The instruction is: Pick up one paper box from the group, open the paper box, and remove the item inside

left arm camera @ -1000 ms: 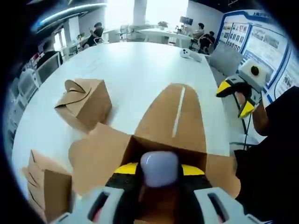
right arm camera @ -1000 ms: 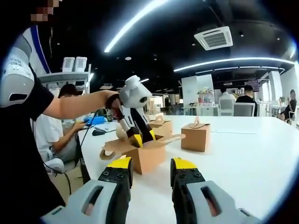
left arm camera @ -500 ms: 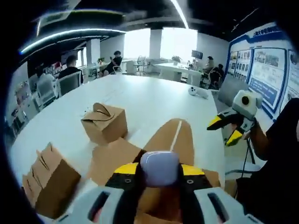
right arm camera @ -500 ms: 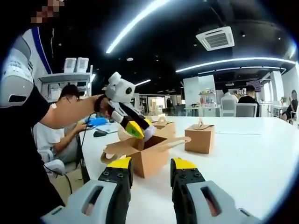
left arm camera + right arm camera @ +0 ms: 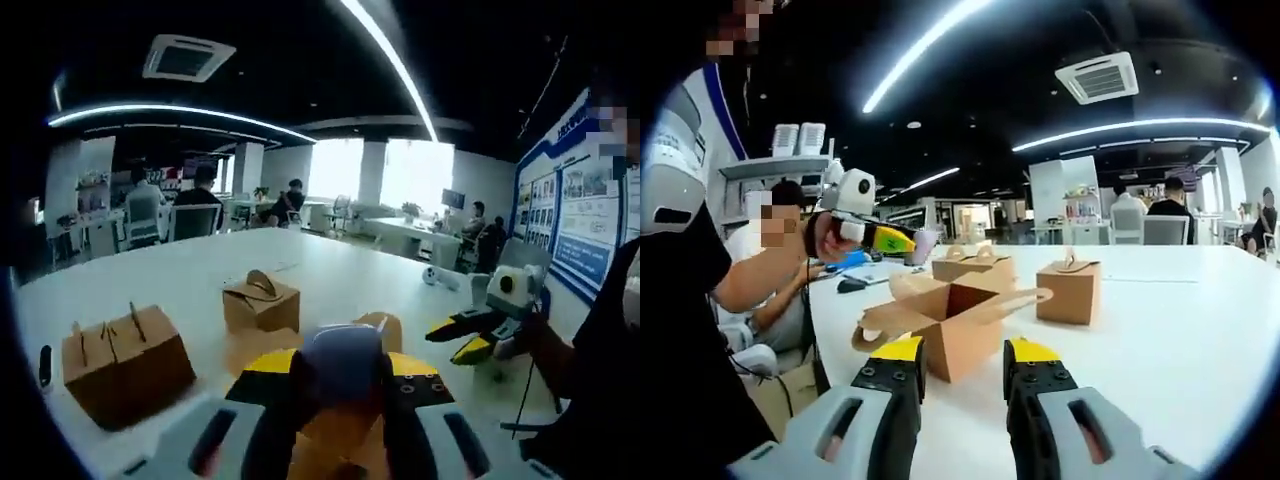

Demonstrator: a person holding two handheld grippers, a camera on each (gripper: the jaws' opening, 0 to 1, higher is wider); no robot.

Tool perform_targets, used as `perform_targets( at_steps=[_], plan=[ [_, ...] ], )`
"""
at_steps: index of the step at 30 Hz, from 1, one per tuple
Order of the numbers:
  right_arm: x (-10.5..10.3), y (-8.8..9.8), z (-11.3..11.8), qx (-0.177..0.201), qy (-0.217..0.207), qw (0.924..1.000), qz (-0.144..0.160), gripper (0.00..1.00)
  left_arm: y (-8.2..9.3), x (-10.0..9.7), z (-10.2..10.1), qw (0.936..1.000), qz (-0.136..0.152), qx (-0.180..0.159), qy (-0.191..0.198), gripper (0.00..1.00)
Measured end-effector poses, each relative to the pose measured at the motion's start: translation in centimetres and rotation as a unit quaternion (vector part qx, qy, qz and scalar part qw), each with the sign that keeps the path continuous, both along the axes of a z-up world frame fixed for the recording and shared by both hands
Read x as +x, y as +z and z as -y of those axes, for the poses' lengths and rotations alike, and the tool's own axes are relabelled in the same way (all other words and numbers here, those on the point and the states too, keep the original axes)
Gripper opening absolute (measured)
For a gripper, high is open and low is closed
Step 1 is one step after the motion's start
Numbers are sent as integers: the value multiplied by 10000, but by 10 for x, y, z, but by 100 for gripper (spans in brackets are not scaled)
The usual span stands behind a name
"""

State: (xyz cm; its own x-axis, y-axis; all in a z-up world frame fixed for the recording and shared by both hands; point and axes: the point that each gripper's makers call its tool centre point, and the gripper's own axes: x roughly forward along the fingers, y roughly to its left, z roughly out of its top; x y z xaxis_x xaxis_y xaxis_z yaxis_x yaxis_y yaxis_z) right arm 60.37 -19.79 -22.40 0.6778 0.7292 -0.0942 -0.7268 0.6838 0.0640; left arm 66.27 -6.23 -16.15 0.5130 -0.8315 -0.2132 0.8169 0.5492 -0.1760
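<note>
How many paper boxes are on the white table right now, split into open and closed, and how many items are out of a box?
Open paper box: 1
Closed paper boxes: 2
Pale lavender item held in the left claw: 1
Total: 4

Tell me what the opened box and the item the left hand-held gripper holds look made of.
Opened box: brown kraft paperboard, matte, with thin folded flaps. Item in the left hand-held gripper: pale lavender, smooth, slightly glossy, probably plastic or silicone; I can't tell which.
</note>
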Motion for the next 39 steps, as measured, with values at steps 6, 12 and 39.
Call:
perform_targets(
  at_steps=[6,12,39],
  plan=[
    [8,-2,1,-6,-94,9999,-47,32,13,-13,-14,9985,332,-301,313,34],
    [9,-2,4,65,-186,9998,-47,32,2,-24,-37,9949,420,-348,846,33],
    [17,-3,12,-151,-347,9993,-45,32,-30,-71,-70,9935,506,15,1018,34]
  ],
)
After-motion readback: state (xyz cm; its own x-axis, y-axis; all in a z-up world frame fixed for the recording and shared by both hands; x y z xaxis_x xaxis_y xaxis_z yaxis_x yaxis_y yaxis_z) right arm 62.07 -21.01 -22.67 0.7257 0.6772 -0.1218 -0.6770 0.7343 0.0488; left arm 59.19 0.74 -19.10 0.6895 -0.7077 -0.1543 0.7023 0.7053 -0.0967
